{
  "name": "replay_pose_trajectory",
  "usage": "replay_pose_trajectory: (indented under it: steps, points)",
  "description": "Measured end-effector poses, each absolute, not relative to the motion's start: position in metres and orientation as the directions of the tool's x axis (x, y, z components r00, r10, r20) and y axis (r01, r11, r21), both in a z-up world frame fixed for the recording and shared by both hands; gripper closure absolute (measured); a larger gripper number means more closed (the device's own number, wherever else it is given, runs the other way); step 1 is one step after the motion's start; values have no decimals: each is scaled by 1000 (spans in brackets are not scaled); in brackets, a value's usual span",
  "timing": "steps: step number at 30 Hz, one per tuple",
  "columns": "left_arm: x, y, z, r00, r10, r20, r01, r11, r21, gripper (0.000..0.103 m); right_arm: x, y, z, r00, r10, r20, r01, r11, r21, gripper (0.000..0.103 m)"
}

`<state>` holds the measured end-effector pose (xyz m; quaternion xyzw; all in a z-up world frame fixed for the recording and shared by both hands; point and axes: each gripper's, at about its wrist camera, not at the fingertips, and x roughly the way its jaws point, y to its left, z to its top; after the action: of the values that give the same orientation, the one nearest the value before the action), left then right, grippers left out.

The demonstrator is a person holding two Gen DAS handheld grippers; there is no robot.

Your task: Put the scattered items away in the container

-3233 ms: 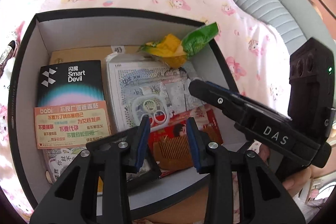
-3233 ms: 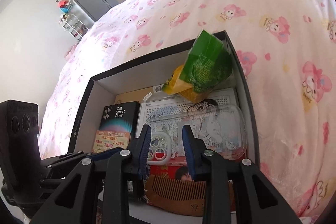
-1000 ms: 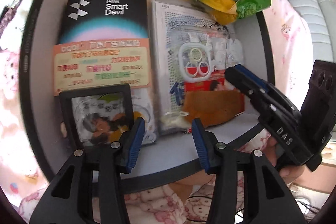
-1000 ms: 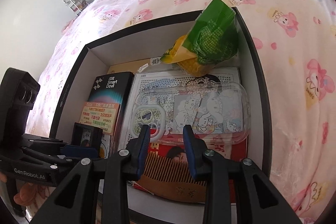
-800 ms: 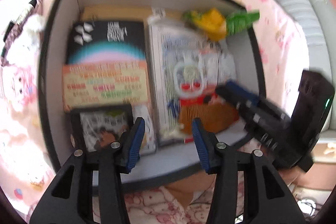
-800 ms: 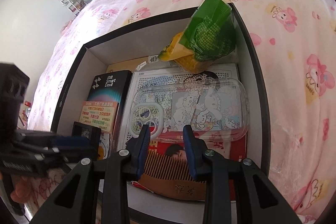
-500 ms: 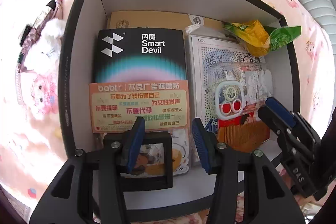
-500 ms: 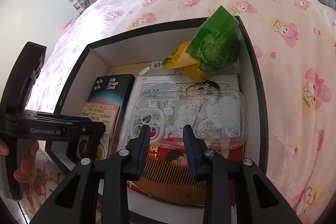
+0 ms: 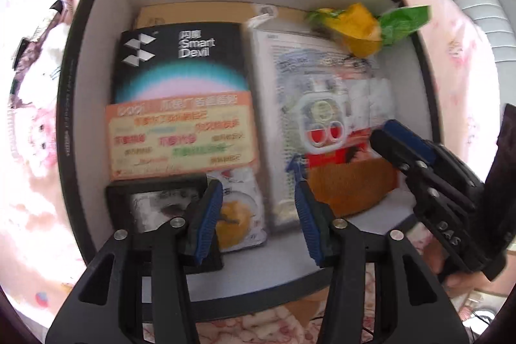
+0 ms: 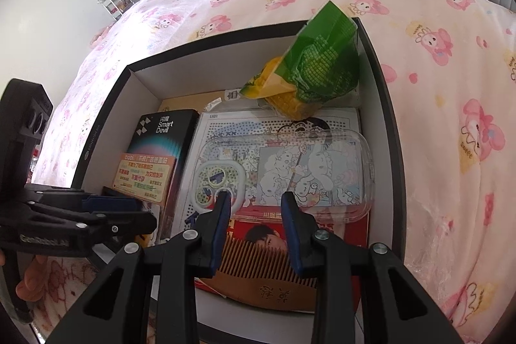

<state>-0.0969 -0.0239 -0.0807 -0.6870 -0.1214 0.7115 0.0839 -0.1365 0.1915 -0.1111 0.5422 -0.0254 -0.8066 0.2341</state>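
The left gripper (image 9: 258,211) hung over the near left part of the box (image 9: 93,21), its blue-padded fingers (image 9: 208,218) standing wide apart with nothing between them. Just under and to the left of the left finger lay a small black-framed picture (image 9: 154,208), flat on the box floor in the near left corner. Beside it, to the right, a white sachet with a yellow print (image 9: 240,215) showed between the fingers.

The right gripper (image 10: 254,228) was held over the near right part of the box, its fingers (image 10: 292,231) set at a middling gap and gripping nothing. Below them lay a wooden comb (image 10: 267,276) on a red printed card (image 10: 342,224).

Farther in, a clear plastic case with cartoon figures (image 10: 309,176) rested on a dotted white sheet (image 10: 280,124), with a white square ring holder (image 10: 219,182) at its left end. Left of these lay a black "Smart Devil" box (image 9: 180,63), an orange sticker sheet (image 9: 180,137) over its near half. A green and yellow snack packet (image 10: 316,70) leaned in the far right corner.

The box sat on a bed under a pink cartoon-print cover (image 10: 451,86). A hand (image 10: 29,282) showed beneath the left gripper at the left edge of the right wrist view.
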Motion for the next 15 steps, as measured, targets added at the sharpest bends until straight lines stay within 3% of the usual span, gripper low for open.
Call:
replay_pose_trajectory:
  steps: [5, 10, 15]
  points:
    - [-90, -22, -63, -141, 300, -943, 10, -952, -305, 55, -135, 188, -115, -299, -390, -871, 356, -893, 277, 75]
    - [-83, -16, -50, -262, 233, -937, -2, -971, -241, 41, -134, 187, -117, -310, -370, -876, 351, -900, 256, 74]
    - [-93, -16, -48, -296, 214, -931, 7, -974, -226, 40, -135, 181, -125, -293, -350, -890, 351, -905, 240, 74]
